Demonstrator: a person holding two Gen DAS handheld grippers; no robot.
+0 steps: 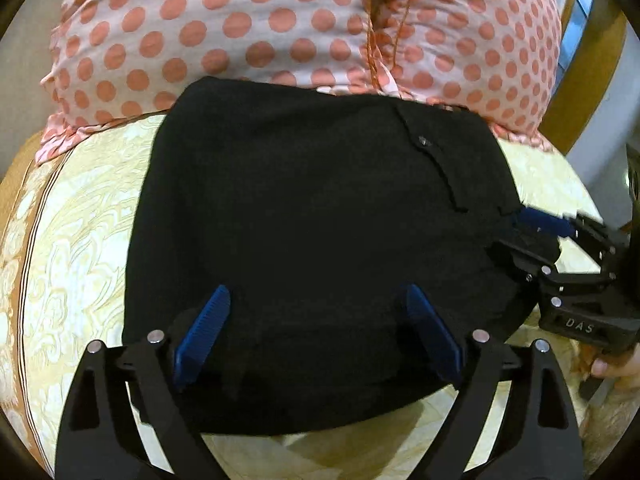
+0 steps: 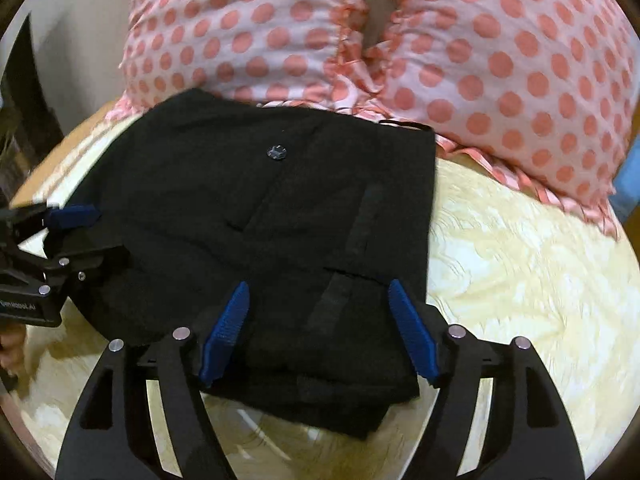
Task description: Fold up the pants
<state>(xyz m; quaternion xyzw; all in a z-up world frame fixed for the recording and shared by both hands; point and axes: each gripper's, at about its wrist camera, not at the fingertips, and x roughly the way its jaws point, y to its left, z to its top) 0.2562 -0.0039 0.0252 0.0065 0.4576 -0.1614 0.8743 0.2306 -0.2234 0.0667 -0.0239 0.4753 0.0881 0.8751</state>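
I hold my left gripper (image 1: 318, 328) low over the near edge of the black pants (image 1: 312, 240), its blue fingers (image 1: 204, 336) spread wide with nothing between them. My right gripper (image 2: 320, 328) is the same: wide apart, blue pads (image 2: 412, 332) straddling the cloth without pinching it. The pants lie as a compact, folded bundle on the cream patterned bedspread (image 1: 80, 240), several layers stacked, so that in the right wrist view the lower layers stick out under the top one at the near edge. A small dark button (image 2: 277, 151) sits on the upper surface beside a pocket flap, and a belt loop (image 2: 362, 224) runs down the fabric closer to me. The far edge of the bundle touches a pink pillow with coral polka dots (image 1: 240, 24), which rests against it from behind. A brown striped border (image 1: 24, 240) runs along the left side of the bedspread. From my left camera the right gripper (image 1: 560, 248) shows at the right edge of the pants; from my right camera the left gripper (image 2: 60, 240) shows at their left edge, its tips just at the cloth.
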